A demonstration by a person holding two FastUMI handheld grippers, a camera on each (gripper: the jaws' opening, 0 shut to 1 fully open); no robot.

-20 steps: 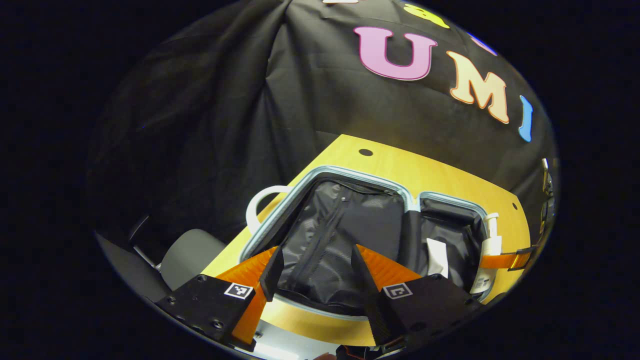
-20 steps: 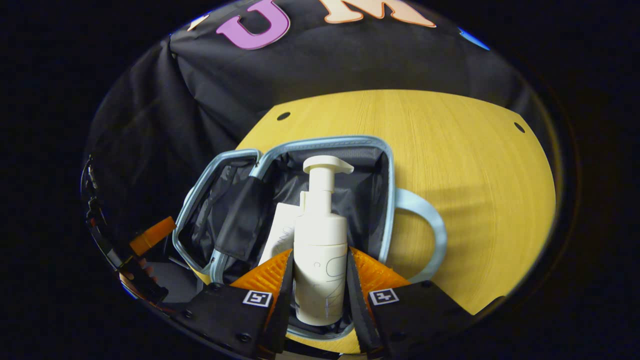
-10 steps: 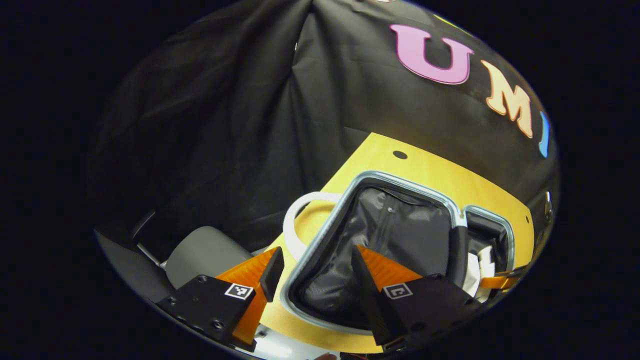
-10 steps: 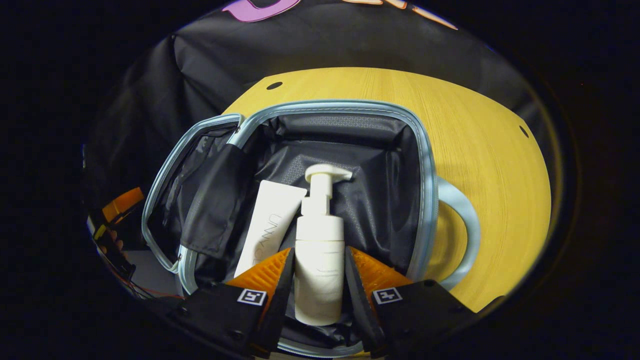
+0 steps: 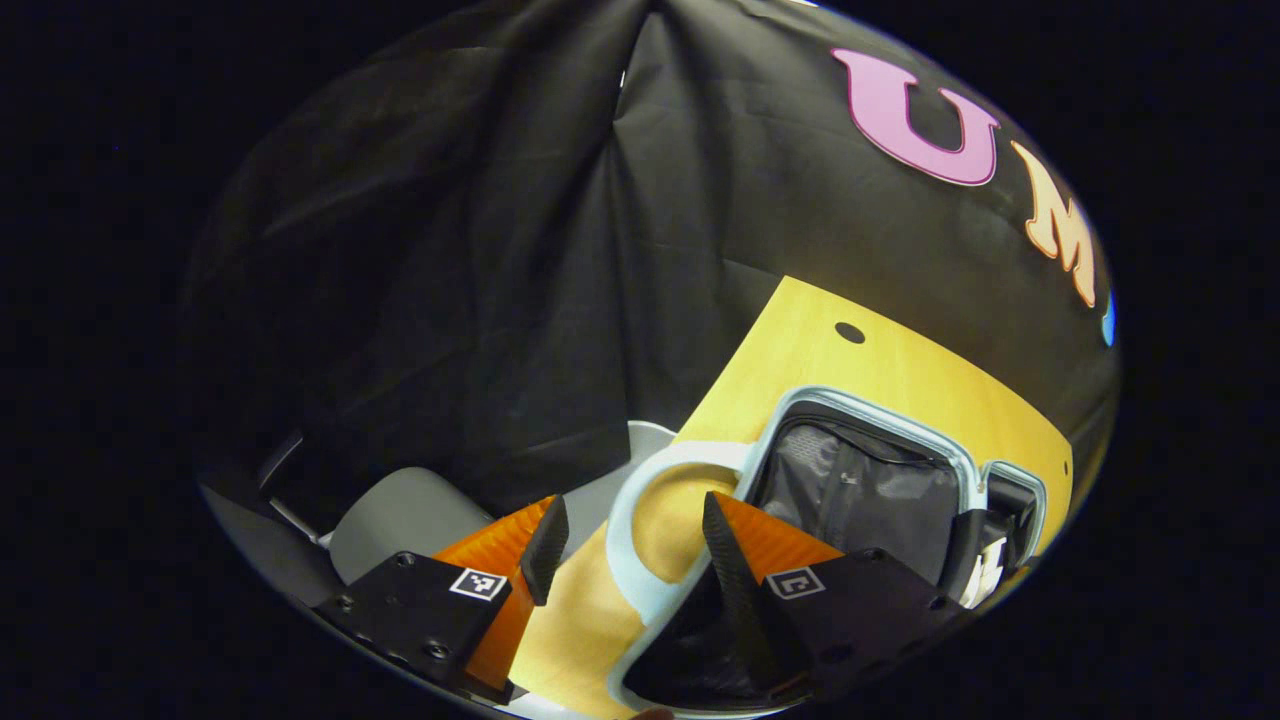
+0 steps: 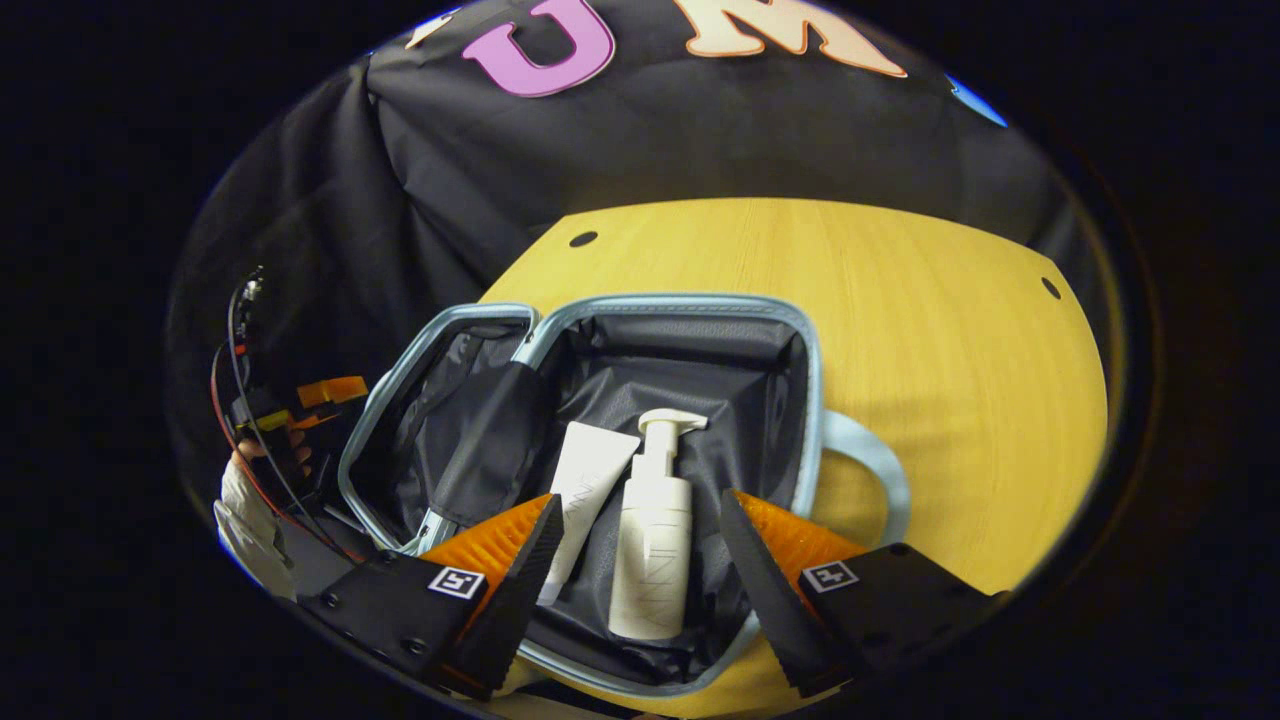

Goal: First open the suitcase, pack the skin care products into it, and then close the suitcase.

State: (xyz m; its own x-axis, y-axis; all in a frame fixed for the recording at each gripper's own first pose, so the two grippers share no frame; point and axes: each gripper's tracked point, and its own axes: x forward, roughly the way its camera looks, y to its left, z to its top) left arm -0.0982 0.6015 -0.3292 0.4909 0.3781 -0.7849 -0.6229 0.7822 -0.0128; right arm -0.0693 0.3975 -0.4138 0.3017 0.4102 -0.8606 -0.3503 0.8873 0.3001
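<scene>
The suitcase (image 6: 690, 302) lies open on the yellow table (image 6: 900, 330), light blue rim around black lining. Inside its right half a white pump bottle (image 6: 655, 560) lies flat next to a white tube (image 6: 590, 490). My right gripper (image 6: 640, 503) hangs open just above them, its fingers apart on either side and touching neither. In the left gripper view my left gripper (image 5: 633, 505) is open with nothing held, over the suitcase's loop handle (image 5: 615, 530) at the table's edge; the open suitcase (image 5: 860, 405) lies to its right. The left gripper (image 6: 325, 400) also shows far left in the right gripper view.
A hand and pale sleeve (image 6: 245, 490) hold the left gripper beside the suitcase's left half. A grey chair (image 5: 400, 510) stands below the table's edge. The suitcase's other handle (image 6: 880, 470) sticks out to the right. Bare tabletop stretches behind and right of the suitcase.
My right gripper opened and let go of the pump bottle, which now lies in the suitcase, then drew back. My left gripper swung left, from over the lining to the handle.
</scene>
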